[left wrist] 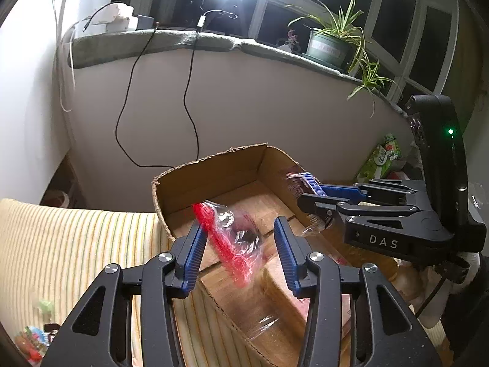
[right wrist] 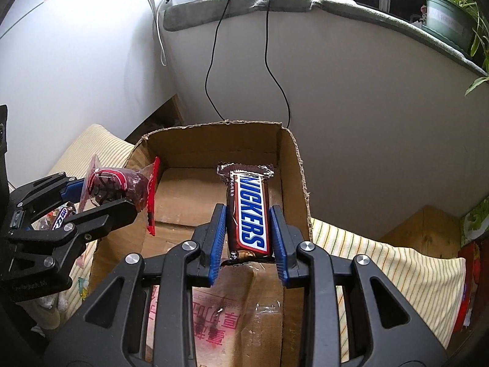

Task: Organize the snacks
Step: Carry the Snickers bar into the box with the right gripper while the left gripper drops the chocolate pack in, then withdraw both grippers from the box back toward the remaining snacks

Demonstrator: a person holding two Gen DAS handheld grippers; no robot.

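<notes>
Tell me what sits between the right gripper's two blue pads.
A Snickers bar lies lengthwise between the right gripper's blue pads, clamped, over the open cardboard box. The right wrist view shows it.

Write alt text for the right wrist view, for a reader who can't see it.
The right gripper clamps a Snickers bar between its blue fingers above an open cardboard box. At left, the left gripper holds a clear, red-edged candy packet over the box's near-left wall. The box sits on striped yellow fabric below a windowsill with a potted plant.
</notes>
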